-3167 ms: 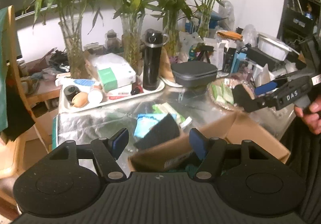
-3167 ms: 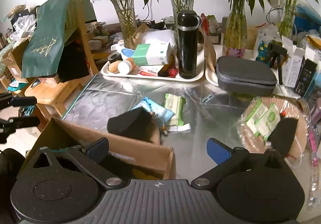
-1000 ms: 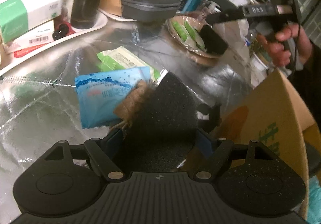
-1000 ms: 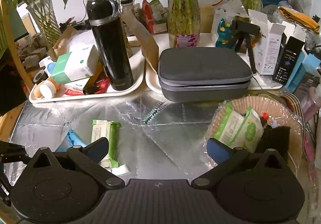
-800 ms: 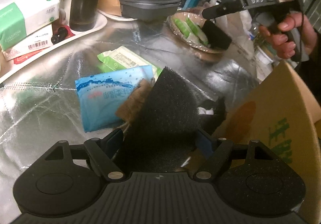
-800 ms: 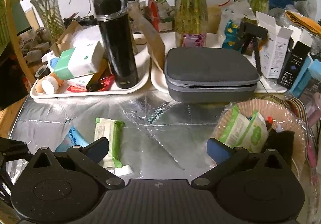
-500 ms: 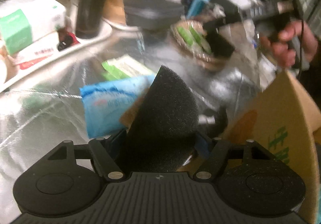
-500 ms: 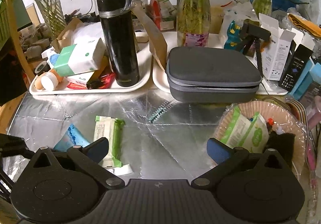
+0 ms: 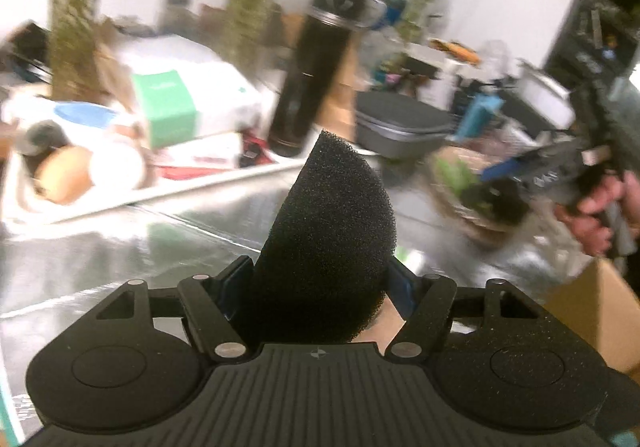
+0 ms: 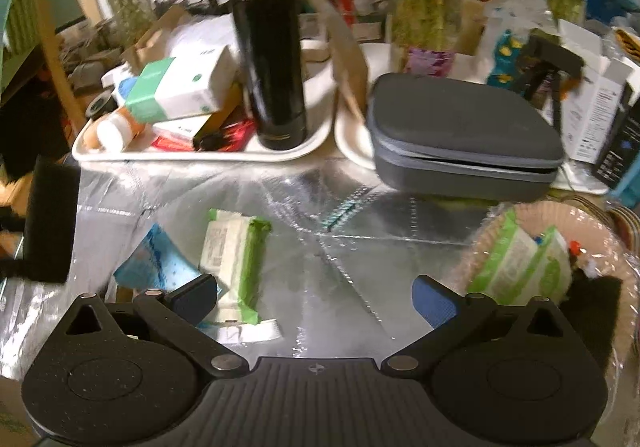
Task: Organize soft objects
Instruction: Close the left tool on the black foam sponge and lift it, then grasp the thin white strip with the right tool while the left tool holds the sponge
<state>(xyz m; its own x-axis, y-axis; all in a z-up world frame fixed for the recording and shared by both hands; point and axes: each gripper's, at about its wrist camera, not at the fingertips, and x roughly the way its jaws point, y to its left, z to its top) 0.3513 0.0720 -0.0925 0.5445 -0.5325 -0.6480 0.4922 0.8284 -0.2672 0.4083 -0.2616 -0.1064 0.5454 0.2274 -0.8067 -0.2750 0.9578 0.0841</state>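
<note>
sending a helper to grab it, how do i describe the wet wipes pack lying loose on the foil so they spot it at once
Start at the tall black flask on the white tray. On the silver foil in front of it lies a flat white pack with a green edge. The blue pack beside it has no green, and the other green packs sit in the basket.

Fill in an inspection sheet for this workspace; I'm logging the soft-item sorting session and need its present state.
Surface: table under silver foil sheet, creased.
Job's things: black foam sponge in the left claw; green wipes pack and blue pack on the foil; more green packs in the woven basket.
Clutter: black flask and boxes on a white tray; grey zip case; cardboard box.
Grippers: left claw shut on the sponge; right claw open, holding nothing.
Cables: nothing seen.
Surroundings: bamboo in glass vases.
</note>
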